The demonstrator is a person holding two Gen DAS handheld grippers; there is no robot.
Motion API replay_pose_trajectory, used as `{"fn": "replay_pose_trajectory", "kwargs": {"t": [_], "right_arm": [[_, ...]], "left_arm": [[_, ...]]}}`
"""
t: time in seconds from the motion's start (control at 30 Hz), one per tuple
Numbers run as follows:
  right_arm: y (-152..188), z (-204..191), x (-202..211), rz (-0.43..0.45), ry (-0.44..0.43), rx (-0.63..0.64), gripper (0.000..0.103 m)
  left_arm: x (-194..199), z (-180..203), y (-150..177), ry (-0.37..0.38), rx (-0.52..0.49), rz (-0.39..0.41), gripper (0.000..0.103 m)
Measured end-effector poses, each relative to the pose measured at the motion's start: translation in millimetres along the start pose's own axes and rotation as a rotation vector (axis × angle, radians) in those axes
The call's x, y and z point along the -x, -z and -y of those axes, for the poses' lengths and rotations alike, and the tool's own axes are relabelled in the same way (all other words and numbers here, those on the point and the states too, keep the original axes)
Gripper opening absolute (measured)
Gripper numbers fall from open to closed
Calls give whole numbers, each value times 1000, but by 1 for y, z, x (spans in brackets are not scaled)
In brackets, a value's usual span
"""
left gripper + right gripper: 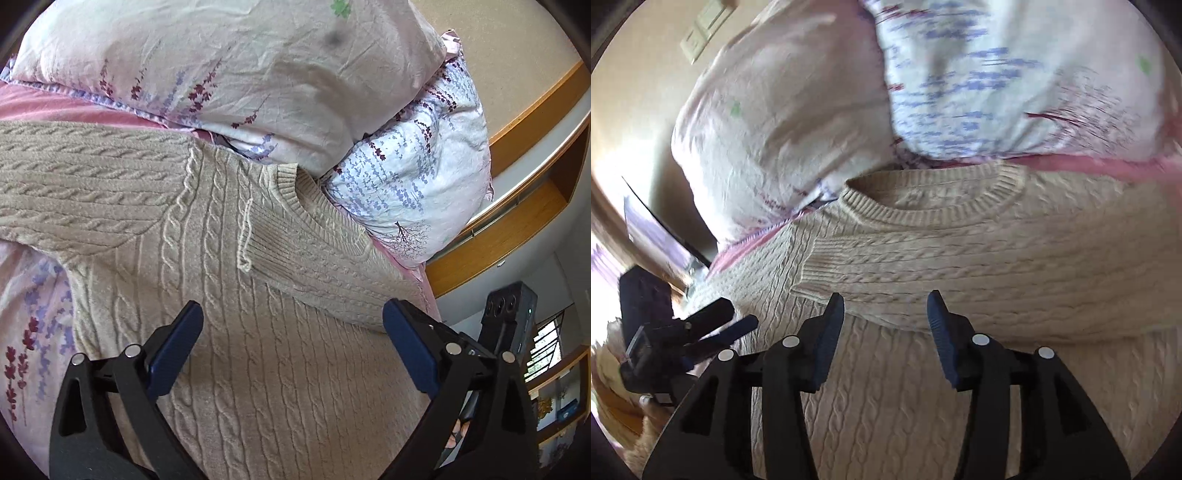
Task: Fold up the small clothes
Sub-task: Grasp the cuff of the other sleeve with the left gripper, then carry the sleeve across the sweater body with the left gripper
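Sweater, beige and cable-knit, is lying spread on the bed with both sleeves folded across its chest and its ribbed collar touching the floral pillows stacked at the head. Left gripper is hovering over the sweater's body with its jaws spread wide and nothing between them, while the right gripper is hanging above the folded sleeve, its jaws also parted and holding nothing.
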State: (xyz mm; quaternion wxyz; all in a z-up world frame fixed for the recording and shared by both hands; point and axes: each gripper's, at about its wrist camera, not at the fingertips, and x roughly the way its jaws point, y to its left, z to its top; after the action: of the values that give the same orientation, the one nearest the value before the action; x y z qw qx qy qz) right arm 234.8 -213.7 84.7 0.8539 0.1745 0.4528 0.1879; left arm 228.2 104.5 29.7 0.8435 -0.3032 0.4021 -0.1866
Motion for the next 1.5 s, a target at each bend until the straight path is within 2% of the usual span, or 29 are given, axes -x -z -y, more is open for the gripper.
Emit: {"fn": "replay_pose_trajectory", "kwargs": {"t": [0.07,0.1,0.2,0.3,0.4,0.47,0.5,0.53,0.57,0.6,0.7,0.83,0.9,0.93,1.0,1.03,1.07,1.1,1.13,1.17,1.27,1.37,1.5], "right_arm": [[-3,39,23,15,-1,-182,48],[-3,58,29,19,-6,-263,48],[6,107,44,31,14,-451,38],[11,134,49,62,48,-555,37],[7,149,53,108,90,-599,37],[5,157,55,138,108,-625,36],[3,160,55,153,121,-629,25],[2,162,56,165,137,-623,17],[0,162,58,188,135,-612,11],[0,158,62,222,131,-597,10],[-2,146,70,266,169,-514,10],[4,156,57,180,231,-525,10],[6,151,56,168,264,-487,11],[5,145,58,157,285,-467,14],[6,134,63,139,323,-434,27],[7,128,68,142,337,-416,29],[8,120,74,153,356,-393,31],[8,110,80,170,384,-364,33],[8,102,84,186,406,-335,33],[6,93,86,194,415,-296,33],[-8,60,68,141,387,-153,33],[-20,29,33,40,353,-49,33],[-26,-4,-10,-30,379,69,33]], "left_arm": [[-14,1,-2,19,39,-44,83],[-21,0,-3,24,59,-63,79],[-37,-4,-5,20,131,-99,69],[-42,-6,-6,1,157,-88,61],[-45,-9,-9,-21,179,-70,55],[-48,-12,-13,-36,191,-59,47],[-50,-14,-15,-47,192,-52,44],[-52,-14,-16,-57,187,-44,36],[-55,-15,-18,-63,177,-42,16],[-57,-16,-20,-53,170,-46,7],[-51,-15,-22,-74,149,-12,8],[-52,-17,-17,-144,120,-15,7],[-52,-15,-14,-163,92,-9,8],[-52,-13,-14,-176,77,-10,9],[-51,-11,-14,-183,69,-21,13],[-48,-11,-14,-179,69,-27,14],[-43,-10,-14,-173,65,-30,21],[-35,-11,-12,-167,56,-28,27],[-26,-11,-12,-164,48,-20,38],[-16,-13,-11,-159,42,-8,45],[17,-27,-12,-167,45,24,53],[54,-53,-11,-191,98,58,54],[103,-96,-12,-244,205,142,54]]}}
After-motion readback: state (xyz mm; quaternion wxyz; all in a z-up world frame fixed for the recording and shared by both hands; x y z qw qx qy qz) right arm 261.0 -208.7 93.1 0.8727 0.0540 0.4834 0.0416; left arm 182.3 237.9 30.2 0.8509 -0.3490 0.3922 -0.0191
